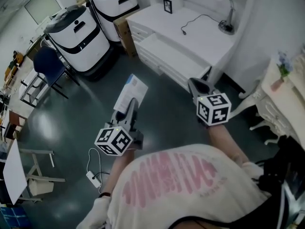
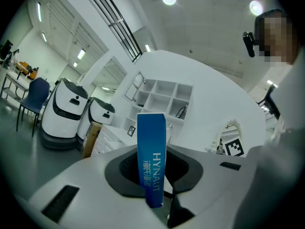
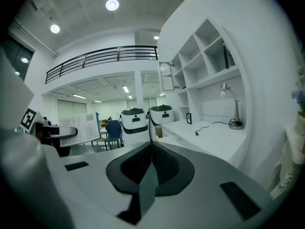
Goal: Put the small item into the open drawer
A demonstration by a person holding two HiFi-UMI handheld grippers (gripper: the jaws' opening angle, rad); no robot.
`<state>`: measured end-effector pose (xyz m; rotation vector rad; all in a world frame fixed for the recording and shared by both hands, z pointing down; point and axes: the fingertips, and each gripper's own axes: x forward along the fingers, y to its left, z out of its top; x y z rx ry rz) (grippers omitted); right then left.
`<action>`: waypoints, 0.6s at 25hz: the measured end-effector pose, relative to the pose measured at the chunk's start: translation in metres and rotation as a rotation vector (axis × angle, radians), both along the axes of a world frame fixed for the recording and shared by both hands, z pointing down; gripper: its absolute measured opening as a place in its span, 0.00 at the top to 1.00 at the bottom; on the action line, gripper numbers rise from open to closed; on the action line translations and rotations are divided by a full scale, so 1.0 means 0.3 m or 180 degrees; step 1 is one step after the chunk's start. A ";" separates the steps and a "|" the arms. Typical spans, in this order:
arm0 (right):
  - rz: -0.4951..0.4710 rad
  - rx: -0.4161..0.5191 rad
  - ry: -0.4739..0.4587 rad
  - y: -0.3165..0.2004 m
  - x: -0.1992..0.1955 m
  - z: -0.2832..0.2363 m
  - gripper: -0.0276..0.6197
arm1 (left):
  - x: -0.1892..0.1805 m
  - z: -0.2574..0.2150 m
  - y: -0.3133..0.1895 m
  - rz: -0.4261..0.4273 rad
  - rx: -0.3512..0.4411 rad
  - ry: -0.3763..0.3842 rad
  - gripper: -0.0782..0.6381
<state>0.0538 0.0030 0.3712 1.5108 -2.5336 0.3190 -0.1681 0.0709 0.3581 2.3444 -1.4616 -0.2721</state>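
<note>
A small blue and white box (image 2: 151, 161) stands upright between the jaws of my left gripper (image 2: 153, 178), which is shut on it. In the head view the box (image 1: 129, 90) sticks out ahead of the left gripper (image 1: 132, 104), over the dark floor. My right gripper (image 1: 193, 84) is held beside it, shut with nothing between its jaws (image 3: 151, 147). Ahead stands a white desk (image 1: 200, 37) with its wide drawer (image 1: 164, 56) pulled out towards me. The right gripper view catches the box (image 3: 81, 129) at its left.
Two white and black machines (image 1: 78, 32) (image 1: 114, 4) and a cardboard box (image 1: 125, 32) stand left of the desk. A lamp (image 1: 228, 13), a cable (image 1: 195, 22) and a small frame (image 1: 167, 5) sit on the desk. A blue chair (image 1: 50, 63) is far left, a white chair (image 1: 267, 109) right. A cord (image 1: 93, 168) lies on the floor.
</note>
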 end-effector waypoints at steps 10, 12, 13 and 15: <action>0.0156 -0.0299 -0.0040 -0.063 0.019 0.125 0.92 | 0.004 0.103 -0.093 0.0102 -0.0277 0.0093 0.76; 0.0180 -0.0361 -0.0015 -0.084 0.018 0.152 0.92 | -0.002 0.125 -0.128 0.0121 -0.0324 0.0119 0.76; 0.0204 -0.0399 0.0003 -0.097 0.020 0.170 0.92 | -0.004 0.136 -0.150 0.0139 -0.0346 0.0124 0.76; 0.0280 -0.0484 0.0026 -0.132 0.033 0.205 0.92 | -0.002 0.156 -0.203 0.0199 -0.0379 0.0129 0.76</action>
